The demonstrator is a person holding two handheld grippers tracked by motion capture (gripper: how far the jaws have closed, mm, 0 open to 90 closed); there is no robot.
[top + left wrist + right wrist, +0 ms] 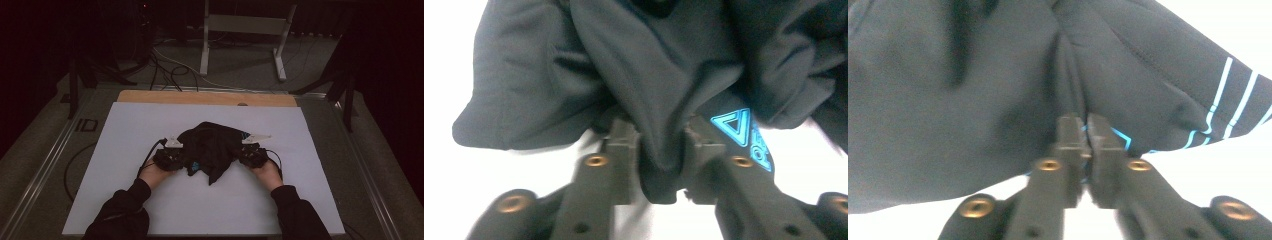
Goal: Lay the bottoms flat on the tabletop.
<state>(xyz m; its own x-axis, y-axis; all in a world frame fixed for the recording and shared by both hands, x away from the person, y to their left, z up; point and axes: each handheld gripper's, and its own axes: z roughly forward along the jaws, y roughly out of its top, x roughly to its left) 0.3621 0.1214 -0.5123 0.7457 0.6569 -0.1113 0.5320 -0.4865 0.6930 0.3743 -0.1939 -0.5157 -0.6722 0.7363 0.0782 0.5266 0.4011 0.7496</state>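
Left hand-held gripper (659,150) clamps thick fold of black garment (212,145); right hand-held gripper (1085,150) pinches its edge, jaws nearly together. White counter (300,200), wooden far edge; dark room, cables on floor.

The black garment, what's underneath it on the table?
Around the black garment only the white table sheet shows, and both grippers pinch its edges. Anything beneath the bunched cloth is covered.

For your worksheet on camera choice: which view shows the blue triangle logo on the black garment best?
The left gripper view: the blue triangle logo is close and sharply outlined on the black garment. The high view shows it as a tiny blue speck; the right gripper view shows blue stripes instead.
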